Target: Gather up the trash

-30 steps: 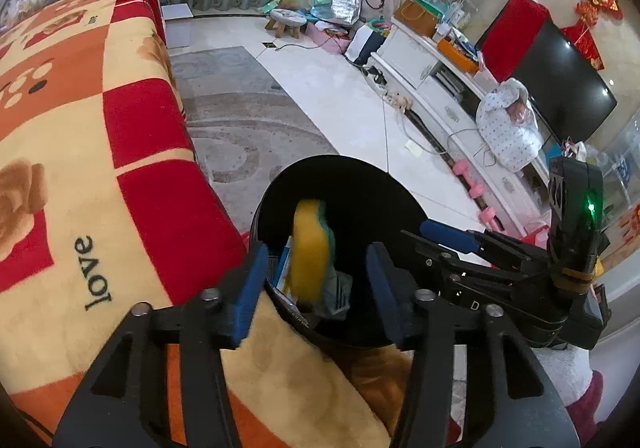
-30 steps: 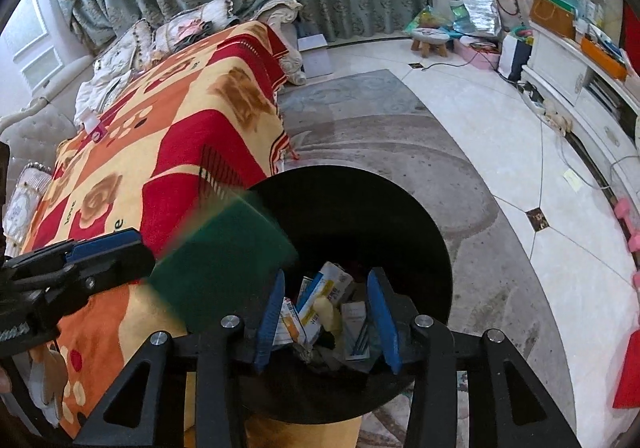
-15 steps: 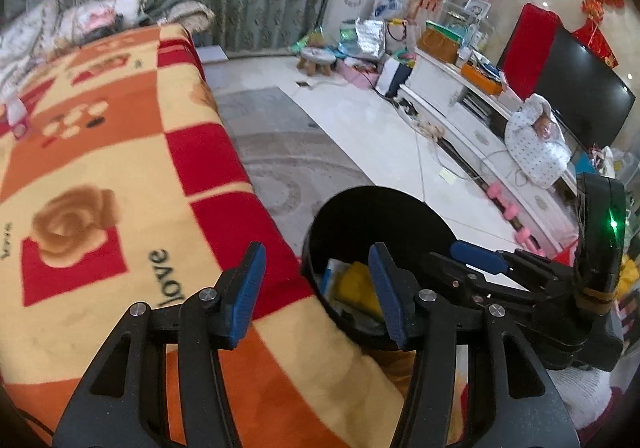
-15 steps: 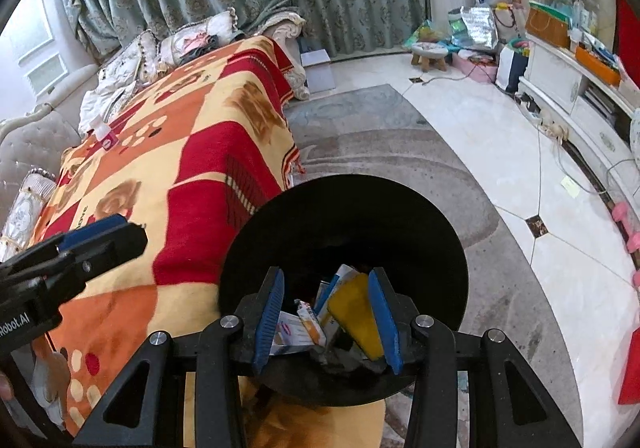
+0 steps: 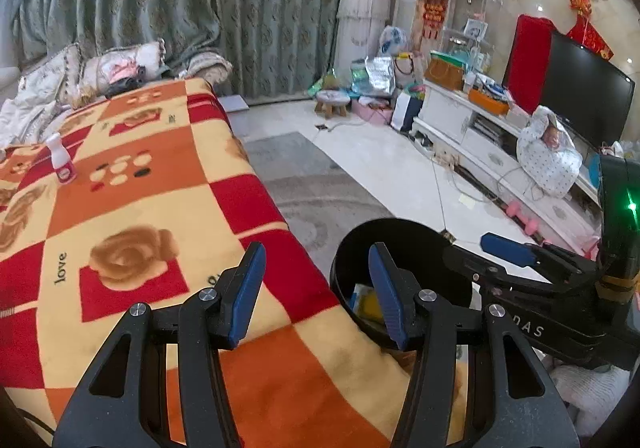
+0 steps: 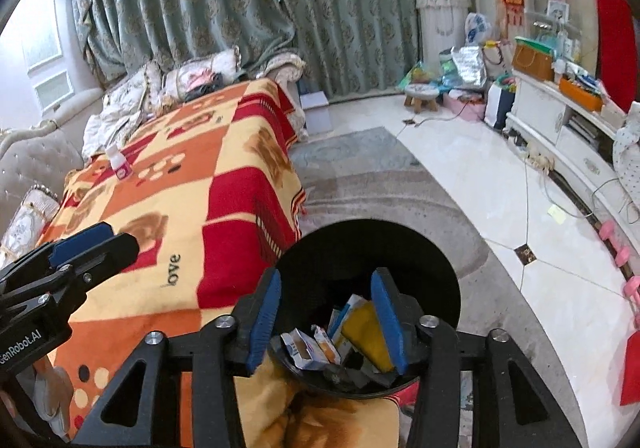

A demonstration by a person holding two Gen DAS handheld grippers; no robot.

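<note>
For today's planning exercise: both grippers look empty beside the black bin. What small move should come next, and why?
Probably swing the left gripper toward the small white bottle standing at the blanket's far end. Both grippers are open and empty, the bin already holds trash, and that bottle is the only loose item visible.

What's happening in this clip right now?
A person holding two grippers is collecting trash into a black bin beside a blanket-covered surface. The bin already holds small cartons and a yellow sponge. Both the left gripper and the right gripper are open and hold nothing. The right one hovers above the bin's mouth, the left over the blanket's edge. A small white bottle stands on the far part of the blanket, not yet collected.
</note>
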